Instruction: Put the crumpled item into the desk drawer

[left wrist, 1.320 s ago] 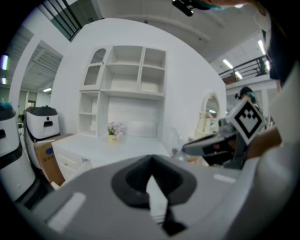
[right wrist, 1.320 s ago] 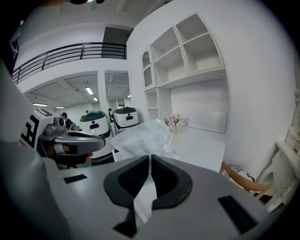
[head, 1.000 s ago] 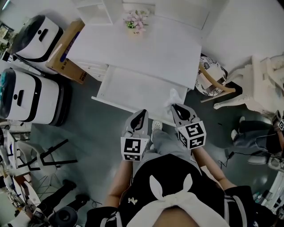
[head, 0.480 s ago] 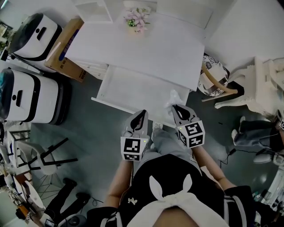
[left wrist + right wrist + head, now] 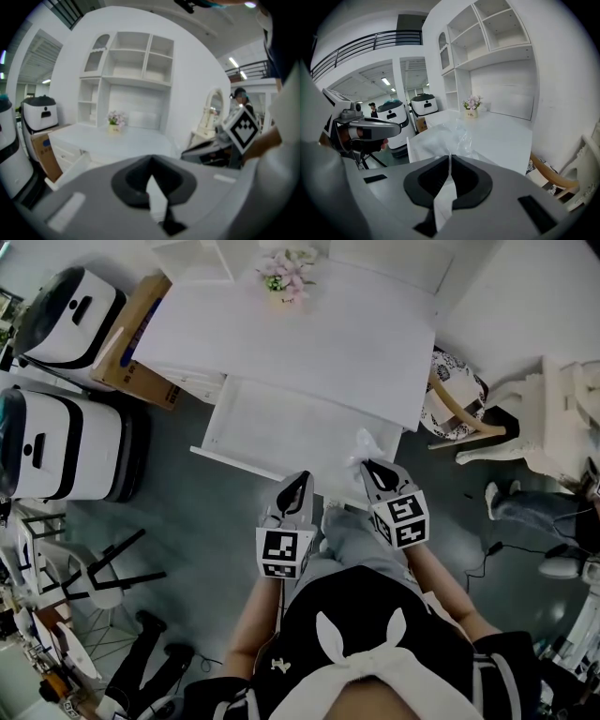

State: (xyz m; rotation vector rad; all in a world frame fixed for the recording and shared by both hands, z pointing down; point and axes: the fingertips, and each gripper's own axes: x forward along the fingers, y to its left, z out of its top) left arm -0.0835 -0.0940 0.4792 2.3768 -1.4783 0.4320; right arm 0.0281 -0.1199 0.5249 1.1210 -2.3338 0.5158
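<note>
The crumpled item is a clear plastic wad (image 5: 365, 446) (image 5: 440, 136). My right gripper (image 5: 367, 465) (image 5: 450, 157) is shut on it, and a strip of the plastic runs back between the pads. It hangs over the near right corner of the open white desk drawer (image 5: 267, 423) (image 5: 410, 146). My left gripper (image 5: 300, 478) (image 5: 151, 160) is level with it just in front of the drawer's front edge, shut with nothing in it. In the left gripper view the drawer's wall (image 5: 70, 171) shows at lower left.
The white desk top (image 5: 300, 334) carries a small flower pot (image 5: 284, 273) at the back. A wooden chair (image 5: 455, 404) stands right of the desk. On the left are a cardboard box (image 5: 136, 343) and two white machines (image 5: 70, 315) (image 5: 56, 442).
The right gripper, still shut on the plastic, has sunk slightly towards the drawer. The left gripper has barely shifted. A person's legs at the far right have moved.
</note>
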